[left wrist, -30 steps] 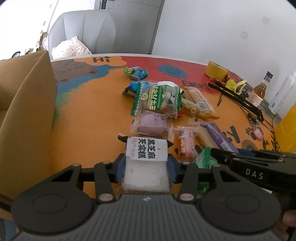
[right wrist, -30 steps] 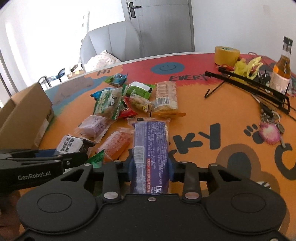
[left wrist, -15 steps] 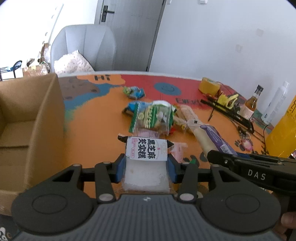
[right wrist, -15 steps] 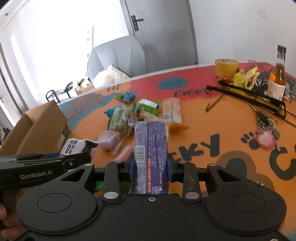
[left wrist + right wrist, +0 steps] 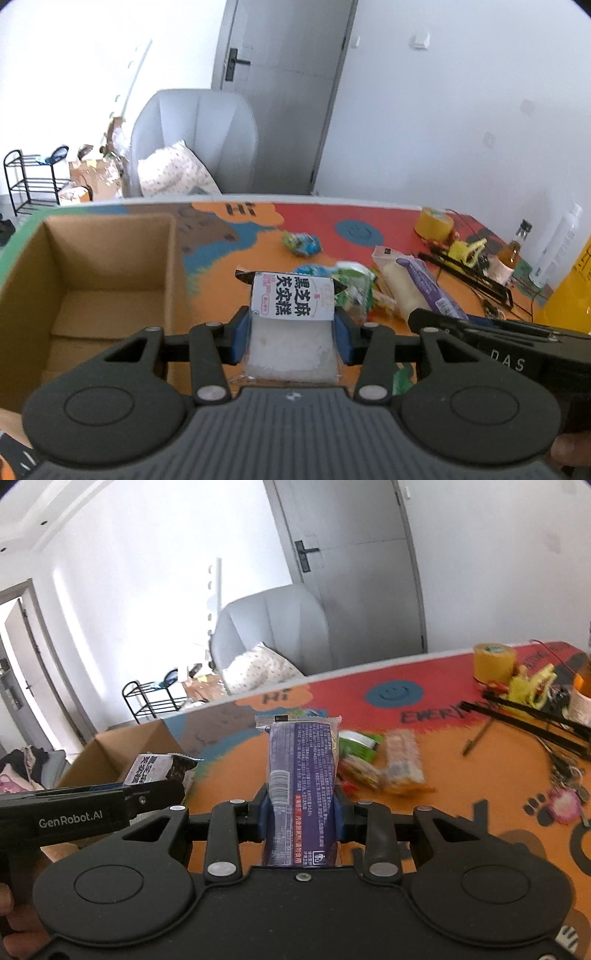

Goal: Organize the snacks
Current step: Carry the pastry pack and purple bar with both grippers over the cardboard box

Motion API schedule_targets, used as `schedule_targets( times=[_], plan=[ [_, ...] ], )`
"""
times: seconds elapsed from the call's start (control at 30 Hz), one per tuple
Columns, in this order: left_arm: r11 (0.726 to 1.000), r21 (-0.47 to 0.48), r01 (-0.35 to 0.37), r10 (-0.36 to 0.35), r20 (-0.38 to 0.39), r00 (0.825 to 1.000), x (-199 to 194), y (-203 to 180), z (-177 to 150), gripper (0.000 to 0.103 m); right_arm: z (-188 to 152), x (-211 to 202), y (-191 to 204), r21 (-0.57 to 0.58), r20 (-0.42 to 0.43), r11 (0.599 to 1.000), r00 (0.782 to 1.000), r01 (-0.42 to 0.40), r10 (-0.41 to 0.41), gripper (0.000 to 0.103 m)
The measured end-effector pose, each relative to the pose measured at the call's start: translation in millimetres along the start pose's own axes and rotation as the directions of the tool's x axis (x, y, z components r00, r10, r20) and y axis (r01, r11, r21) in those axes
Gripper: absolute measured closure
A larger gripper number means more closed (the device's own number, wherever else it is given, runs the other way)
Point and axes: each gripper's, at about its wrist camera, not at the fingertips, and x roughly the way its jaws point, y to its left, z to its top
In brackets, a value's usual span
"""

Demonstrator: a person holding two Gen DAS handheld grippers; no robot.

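Snacks: 2 held in the air, rest on table (image 5: 221,280). Left gripper (image 5: 291,332) clamps white cake pack (image 5: 291,321), black-text label facing up, blue pads tight on both sides. Pack is raised, just right of open cardboard box (image 5: 107,280); box interior bare in view. Right gripper (image 5: 301,812) clamps purple bar (image 5: 301,771) lengthwise, barcode up, raised over table. Loose pile (image 5: 384,764) of green and clear packets lies mid-table beyond the bar, blurred. Tape roll (image 5: 493,662) at far right edge. Grey chair (image 5: 195,136) behind table.
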Motion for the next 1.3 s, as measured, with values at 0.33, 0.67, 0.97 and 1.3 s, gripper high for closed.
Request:
schedule_targets(
  times=[0.33, 0.67, 0.97, 1.3],
  plan=[
    [0.999, -0.006, -0.051, 0.052, 0.036, 0.998, -18.0, 30.4, 12.3, 0.057, 11.5, 11.7, 41.1, -0.048, 0.020, 0.997, 0.998, -0.058, 0.059, 0.073],
    [0.992, -0.070, -0.103, 0.106, 0.045, 0.993, -25.7, 74.0, 15.5, 0.057, 25.2, 23.9, 86.5, -0.100, 0.030, 0.986, 0.990, -0.132, 0.135, 0.073],
    [0.980, -0.112, -0.165, 0.168, 0.022, 0.986, -13.2, 116.7, 24.7, 0.057, 39.0, 45.4, 125.9, -0.119, 0.006, 0.968, 0.975, -0.219, 0.222, 0.073],
    [0.973, -0.157, -0.166, 0.175, 0.042, 0.984, -1.1, 141.8, 35.4, 0.055, 43.1, 68.1, 150.4, -0.119, -0.028, 0.960, 0.968, -0.252, 0.251, 0.073]
  ],
)
